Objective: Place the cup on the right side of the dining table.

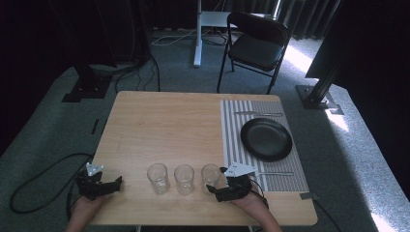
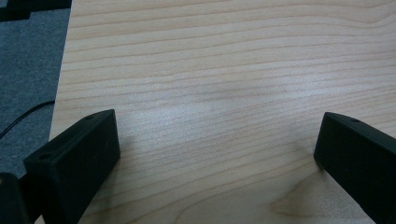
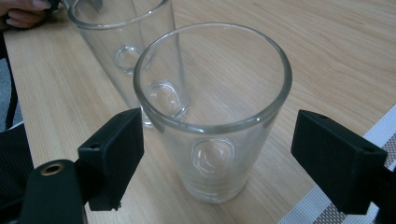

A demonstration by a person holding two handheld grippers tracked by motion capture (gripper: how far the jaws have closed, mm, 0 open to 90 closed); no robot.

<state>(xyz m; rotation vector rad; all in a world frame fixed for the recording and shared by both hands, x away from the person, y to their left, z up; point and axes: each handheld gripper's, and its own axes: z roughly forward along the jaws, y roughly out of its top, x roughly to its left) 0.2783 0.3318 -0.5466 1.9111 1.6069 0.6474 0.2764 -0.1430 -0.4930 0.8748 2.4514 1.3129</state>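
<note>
Because my right gripper [image 3: 212,154] stands open around the nearest glass [image 3: 212,116], pads clear of its sides, closing off-centre could tip it into the next glass [image 3: 135,51] just behind. It stands by the striped placemat [image 1: 232,140]. My left gripper [image 2: 219,154] rests open and empty over the table [image 2: 210,70].

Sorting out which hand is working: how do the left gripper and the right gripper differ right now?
The right gripper has a glass standing between its open jaws, with gaps either side; the left gripper has only bare table between its jaws. The right gripper sits beside the striped mat; the left gripper sits at the table's left edge. Both are open and black.
</note>
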